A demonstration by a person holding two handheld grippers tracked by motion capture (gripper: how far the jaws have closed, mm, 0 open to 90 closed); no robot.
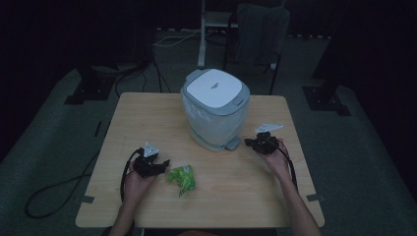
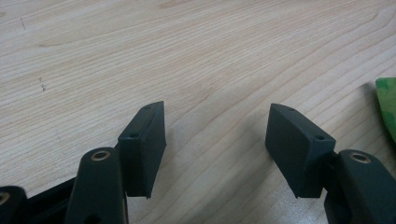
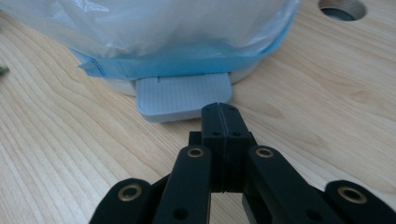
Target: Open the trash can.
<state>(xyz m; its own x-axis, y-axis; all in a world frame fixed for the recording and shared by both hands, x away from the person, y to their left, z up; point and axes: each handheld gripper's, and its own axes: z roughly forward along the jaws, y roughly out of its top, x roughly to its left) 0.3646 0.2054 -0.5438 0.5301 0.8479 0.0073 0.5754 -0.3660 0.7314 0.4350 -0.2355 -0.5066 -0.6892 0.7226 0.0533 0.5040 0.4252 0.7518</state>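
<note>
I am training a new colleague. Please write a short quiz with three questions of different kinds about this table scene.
1. True or false: the lid of the pedal bin is shut.
2. Which gripper has its jaws shut with nothing between them? A) left gripper B) right gripper
3. Fill in: the right gripper's tips are right at the bin's grey ____.

Key:
1. True; the white lid lies flat on the bin.
2. B; the left gripper stands open over bare wooden table, beside the crumpled green wrapper.
3. Pedal.
</note>
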